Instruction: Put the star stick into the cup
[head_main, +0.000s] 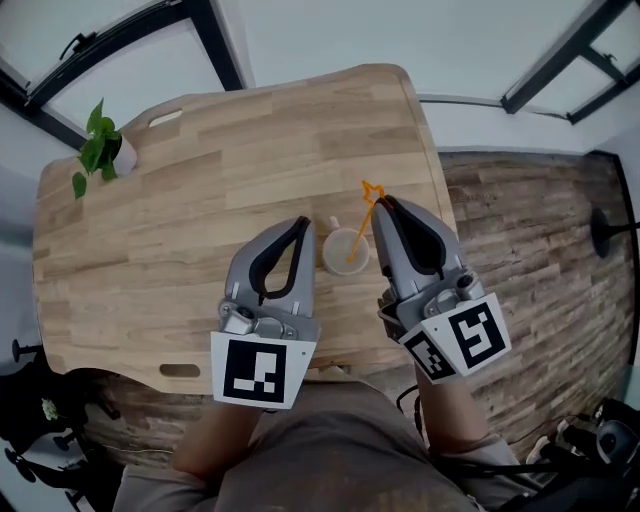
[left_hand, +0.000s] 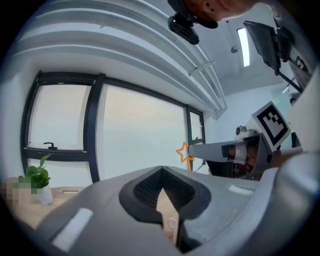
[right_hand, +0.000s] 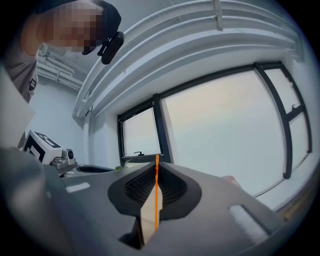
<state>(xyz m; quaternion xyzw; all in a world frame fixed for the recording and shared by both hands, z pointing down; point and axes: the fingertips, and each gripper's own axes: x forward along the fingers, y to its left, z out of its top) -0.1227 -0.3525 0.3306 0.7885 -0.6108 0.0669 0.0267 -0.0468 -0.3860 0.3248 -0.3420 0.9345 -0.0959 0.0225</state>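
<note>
A pale translucent cup (head_main: 343, 250) stands on the wooden table (head_main: 200, 180), between my two grippers. The orange star stick (head_main: 361, 225) leans with its star on top, and its lower end reaches down inside the cup. My right gripper (head_main: 384, 206) is shut on the stick just below the star; in the right gripper view the stick (right_hand: 156, 192) runs as a thin orange line between the closed jaws. My left gripper (head_main: 303, 222) hovers just left of the cup, shut with nothing in it. In the left gripper view, the star (left_hand: 184, 152) shows at the right gripper's tip (left_hand: 196, 151).
A small potted plant (head_main: 100, 148) stands at the table's far left corner. The table's right edge (head_main: 440, 200) lies close beside my right gripper, with a brick-patterned floor (head_main: 530, 250) below. Black window frames run along the back.
</note>
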